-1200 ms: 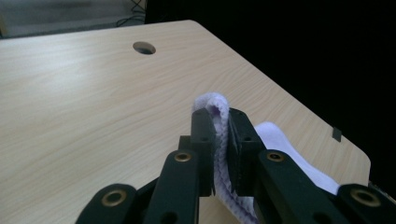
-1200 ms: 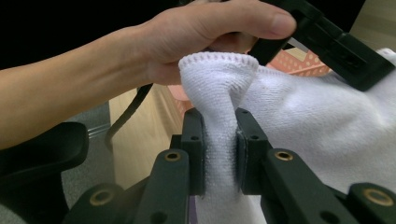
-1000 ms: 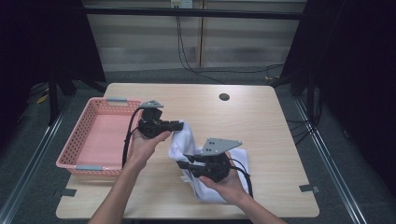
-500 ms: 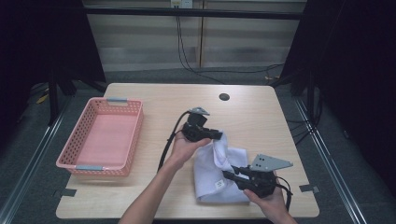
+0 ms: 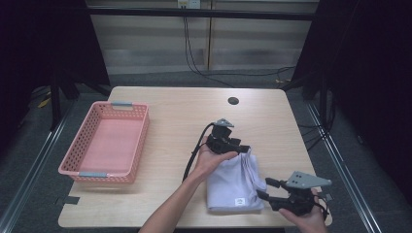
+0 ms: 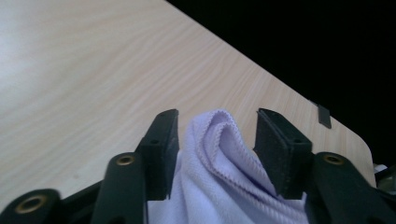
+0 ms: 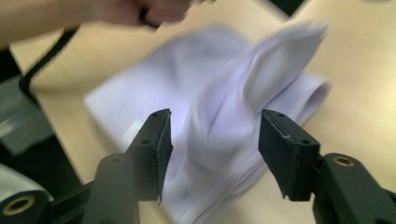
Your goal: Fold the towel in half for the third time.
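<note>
A pale lilac towel (image 5: 232,183) lies folded on the wooden table (image 5: 170,107), near its front right edge. My left gripper (image 5: 244,148) rests at the towel's far right corner. Its jaws have just been opening, and in the left gripper view (image 6: 217,122) they stand apart with a raised fold of the towel (image 6: 210,177) loose between them. My right gripper (image 5: 266,188) sits at the towel's near right corner. Its jaws have just been opening too. In the right gripper view (image 7: 215,122) they stand wide, with the blurred towel (image 7: 154,93) below and beyond them.
A pink plastic basket (image 5: 142,138) stands empty on the left side of the table. A dark round hole (image 5: 233,101) sits near the table's far edge. A black cable (image 5: 193,154) trails from the left gripper across the table's middle.
Both hands carried the towel from the table's middle to its right front and laid it down folded. Both grippers, shut on the cloth before, have opened and let it go.
</note>
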`<state>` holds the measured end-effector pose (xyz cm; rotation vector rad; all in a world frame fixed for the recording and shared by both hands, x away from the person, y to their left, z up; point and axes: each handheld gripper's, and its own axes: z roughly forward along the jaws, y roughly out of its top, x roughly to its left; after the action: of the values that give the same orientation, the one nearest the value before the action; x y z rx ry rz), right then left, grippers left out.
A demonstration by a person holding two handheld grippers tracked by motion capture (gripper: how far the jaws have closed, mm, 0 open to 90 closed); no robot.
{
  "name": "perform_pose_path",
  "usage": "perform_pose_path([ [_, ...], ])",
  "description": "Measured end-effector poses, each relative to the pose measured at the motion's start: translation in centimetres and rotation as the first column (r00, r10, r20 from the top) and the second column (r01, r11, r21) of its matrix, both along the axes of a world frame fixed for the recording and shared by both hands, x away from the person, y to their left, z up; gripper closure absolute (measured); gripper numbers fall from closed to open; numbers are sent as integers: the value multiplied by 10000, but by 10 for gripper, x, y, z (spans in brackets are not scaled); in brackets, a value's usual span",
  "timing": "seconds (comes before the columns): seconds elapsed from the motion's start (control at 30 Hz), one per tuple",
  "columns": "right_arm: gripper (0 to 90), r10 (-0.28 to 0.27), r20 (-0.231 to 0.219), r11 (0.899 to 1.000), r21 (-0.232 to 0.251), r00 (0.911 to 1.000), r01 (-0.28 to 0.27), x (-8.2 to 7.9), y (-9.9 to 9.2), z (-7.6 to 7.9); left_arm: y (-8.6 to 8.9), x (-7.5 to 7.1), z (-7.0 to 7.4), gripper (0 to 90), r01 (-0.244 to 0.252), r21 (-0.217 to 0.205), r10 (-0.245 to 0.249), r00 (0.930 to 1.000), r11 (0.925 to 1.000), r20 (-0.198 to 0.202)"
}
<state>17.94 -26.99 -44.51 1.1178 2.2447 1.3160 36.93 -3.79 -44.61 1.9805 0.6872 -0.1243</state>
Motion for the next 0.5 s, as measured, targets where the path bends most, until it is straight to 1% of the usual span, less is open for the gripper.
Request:
perform_pose_path([
  [0.03,412,-131,140,9998,143,9998,129,2,-2,5,6,-1,3,454,-122,-93,122,9999,9999,74],
  [0.07,399,-219,318,9994,272,9993,210,6,-5,12,11,-2,6,457,-129,-218,131,9999,9997,105],
  [0.1,398,-280,332,9989,381,9991,268,13,-6,17,17,-5,8,475,-122,-180,126,9998,9998,172],
  [0.13,391,-371,399,9987,364,9985,357,21,-5,21,22,-9,9,479,-198,-46,200,9994,9998,277],
  [0.17,384,-416,427,9989,253,9982,406,30,-4,24,28,-15,10,493,-43,93,40,9994,9999,348],
  [0.2,376,-546,415,9985,69,9976,544,44,-1,25,32,-19,10,516,64,156,-70,9992,9999,392],
  [0.23,360,-578,293,9983,-6,9979,579,53,1,25,38,-26,10,521,67,273,-83,9982,9996,591],
  [0.27,369,-544,91,9985,-40,9985,544,65,4,23,44,-35,9,519,48,405,-84,9962,9992,872],
  [0.3,381,-538,99,9984,-192,9985,539,75,9,21,51,-45,7,512,267,491,-311,9953,9984,915],
  [0.33,365,-556,71,9973,-467,9984,559,87,16,19,55,-50,6,513,315,573,-368,9950,9979,933],
  [0.37,366,-503,-50,9975,-506,9987,499,95,19,16,59,-58,3,519,470,697,-534,9942,9965,935],
  [0.4,374,-557,-184,9971,-524,9983,547,104,24,13,63,-65,0,531,631,881,-704,9940,9941,831],
  [0.43,374,-557,-184,9971,-524,9983,547,104,24,13,63,-65,0,532,631,881,-704,9940,9941,831],
  [0.47,374,-781,-77,9944,-723,9969,774,112,28,10,69,-75,-5,532,815,973,-887,9934,9919,723],
  [0.5,371,-835,-213,9924,-920,9963,812,123,34,3,73,-82,-9,534,1010,1001,-1067,9929,9898,531],
])
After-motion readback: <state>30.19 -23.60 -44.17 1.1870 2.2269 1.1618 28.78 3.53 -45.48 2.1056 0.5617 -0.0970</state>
